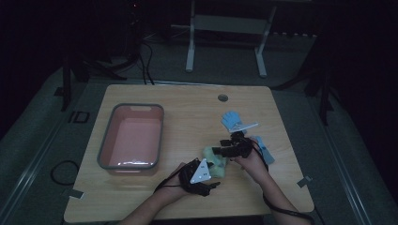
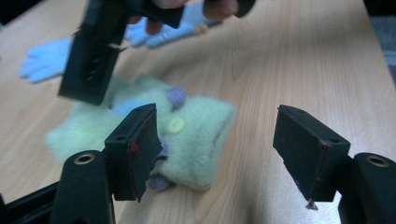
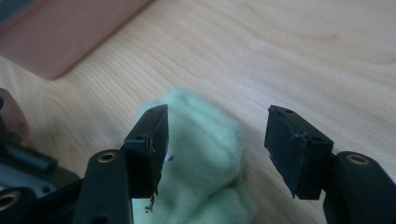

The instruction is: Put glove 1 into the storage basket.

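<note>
A pale green fuzzy glove lies flat on the wooden surface, toward the near right part of it, between the two hands. In the left gripper view the green glove shows a small yellow button and purple knobs, and its right edge ends on bare wood.

The left tool sits just beside the glove's near-left side. In its own view the left tool has its jaws standing apart; the left one overlaps the fabric, the right one hangs over bare wood, and neither pad presses the cloth. The right tool comes in from the glove's far-right side. In its own view the right tool is likewise parted, with the green fabric reaching up between the jaws and nearer the left one; no squeeze on it is visible.

A blue glove lies farther back on the surface, and a second blue piece lies beside the right hand, near the right edge. A pink basin with a grey rim stands well apart on the left half. Bare wood stretches between basin and glove, and along the far edge around a round cable hole.
</note>
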The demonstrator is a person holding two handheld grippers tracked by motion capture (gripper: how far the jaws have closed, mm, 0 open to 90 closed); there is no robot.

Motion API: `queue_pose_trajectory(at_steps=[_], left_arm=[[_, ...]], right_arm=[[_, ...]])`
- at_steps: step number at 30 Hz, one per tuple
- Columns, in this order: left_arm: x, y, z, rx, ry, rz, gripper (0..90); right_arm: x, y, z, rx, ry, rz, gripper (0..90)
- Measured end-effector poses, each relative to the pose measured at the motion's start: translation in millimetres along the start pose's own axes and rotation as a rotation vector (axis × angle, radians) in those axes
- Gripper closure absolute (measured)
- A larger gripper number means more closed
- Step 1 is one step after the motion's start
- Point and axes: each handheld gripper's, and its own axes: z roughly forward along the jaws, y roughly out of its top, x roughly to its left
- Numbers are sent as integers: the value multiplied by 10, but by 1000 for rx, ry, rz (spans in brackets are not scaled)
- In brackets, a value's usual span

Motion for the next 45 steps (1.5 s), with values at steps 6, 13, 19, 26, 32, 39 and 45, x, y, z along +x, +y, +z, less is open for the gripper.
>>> queue_pose_trajectory(at_steps=[6,13,19,26,32,39,45], left_arm=[[29,-19,103,56,0,32,392],[-15,-15,168,103,31,91,432],[-95,-34,219,139,132,190,537],[1,20,179,143,115,107,722],[83,113,84,146,104,68,740],[201,280,-154,116,92,48,740],[244,354,-287,137,83,77,740]], right_arm=[[-112,-50,166,56,56,50,388],[-119,-113,244,104,133,77,544],[-28,-92,208,103,82,33,650],[-19,-76,173,78,93,57,711],[7,-25,123,51,91,58,722],[61,109,-29,7,105,46,723],[138,210,-76,-6,121,34,726]])
